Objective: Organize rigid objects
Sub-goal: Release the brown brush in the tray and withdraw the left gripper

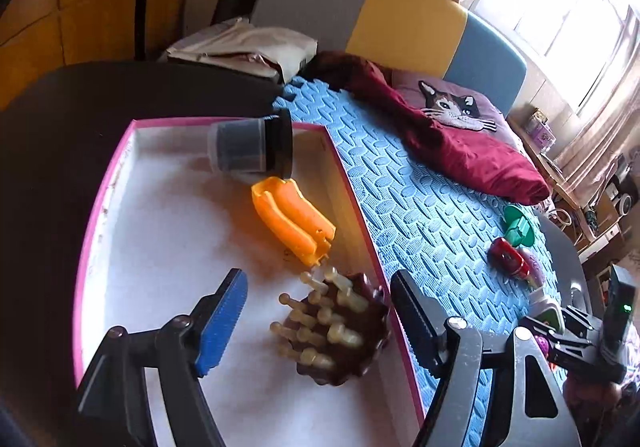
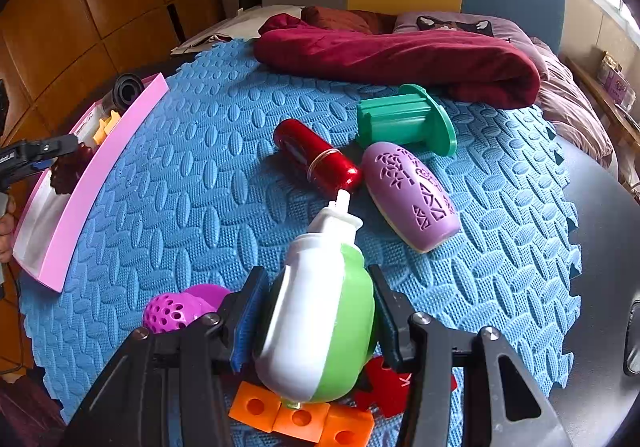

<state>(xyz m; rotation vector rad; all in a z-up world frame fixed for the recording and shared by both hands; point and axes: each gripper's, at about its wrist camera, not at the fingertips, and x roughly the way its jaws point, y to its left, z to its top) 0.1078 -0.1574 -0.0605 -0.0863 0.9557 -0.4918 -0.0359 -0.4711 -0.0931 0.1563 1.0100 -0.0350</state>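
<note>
A smooth plastic bottle, half white and half lime green with a narrow white nozzle (image 2: 320,311), sits clamped between the right gripper (image 2: 316,311) fingers, above the blue textured foam mat (image 2: 192,187) and orange holed blocks (image 2: 300,417). The left gripper (image 1: 320,321) fingers spread wide, empty, around a brown spiked massage brush (image 1: 340,331) lying in the pink-rimmed white tray (image 1: 160,227).

Bright daylight from the blown-out window (image 1: 568,7) at right — sharp centres; strong fisheye bending, dark corners
</note>
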